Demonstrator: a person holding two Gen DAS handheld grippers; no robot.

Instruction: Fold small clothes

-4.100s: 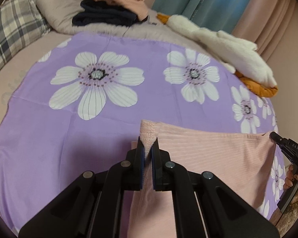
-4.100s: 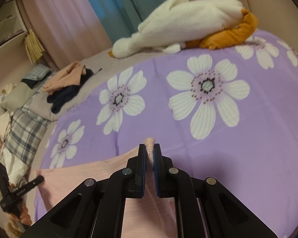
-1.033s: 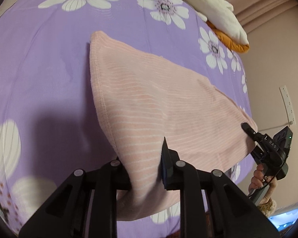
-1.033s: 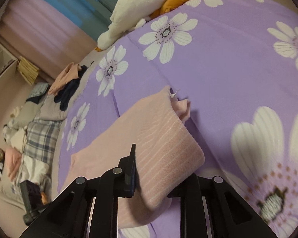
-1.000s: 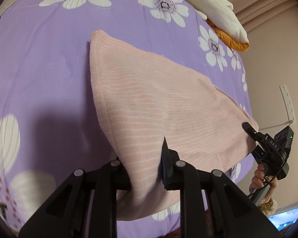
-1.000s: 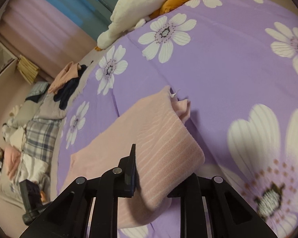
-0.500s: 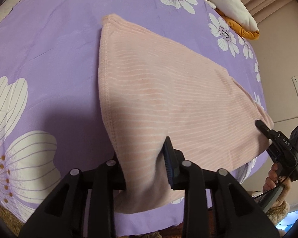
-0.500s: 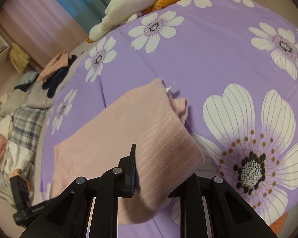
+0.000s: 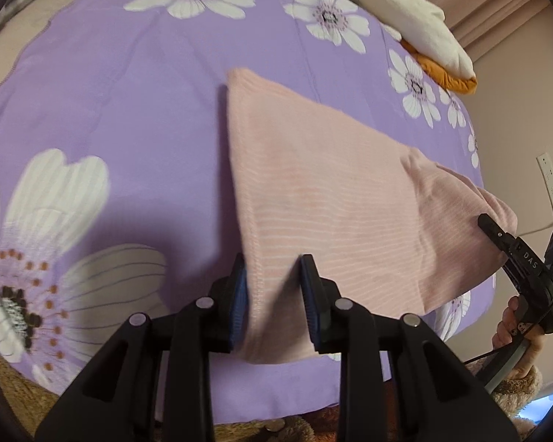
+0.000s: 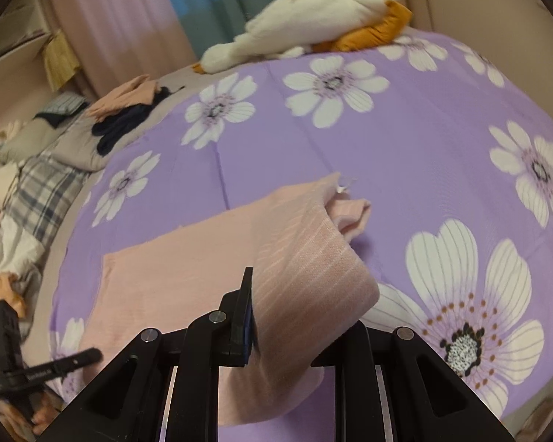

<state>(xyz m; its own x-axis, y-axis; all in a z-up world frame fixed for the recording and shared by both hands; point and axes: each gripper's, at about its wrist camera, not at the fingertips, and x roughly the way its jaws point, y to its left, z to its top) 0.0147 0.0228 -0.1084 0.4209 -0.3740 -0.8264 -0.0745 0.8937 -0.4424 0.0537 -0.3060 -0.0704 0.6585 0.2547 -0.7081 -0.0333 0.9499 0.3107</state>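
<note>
Pink ribbed garment w/ thin white stripes (image 9: 335, 199), soft knit, lies on purple bedsheet w/ white daisy print (image 9: 121, 103), at the sheet's near edge, folded over on itself.

Left gripper (image 9: 272, 287): black, blue pads. Near-left corner of garment sits betw. the fingers, hem stitching runs up just beside the left pad. Jaws have just been closing a little; cloth is bunched betw. the pads and lifted slightly off the sheet, so it reads as a pinch on the corner.

Right gripper (image 10: 295, 313): left finger w/ blue pad in view, right finger hidden under the cloth. Thick folded wad of garment fills the gap and drapes over the right side – clamped on it. Rolled fold end + small white tag (image 10: 344, 184) stick out beyond, far side.

Left-wrist view: right gripper seen at the garment's right corner, person's hand (image 9: 516, 328) on its handle.

Far right: white plush toy w/ orange parts (image 10: 313, 33) at the sheet's edge. Far left: pile of dark and peach clothes (image 10: 129, 110), plaid fabric (image 10: 40, 188) beside it. Curtains (image 10: 136, 18) behind, pink and blue.
</note>
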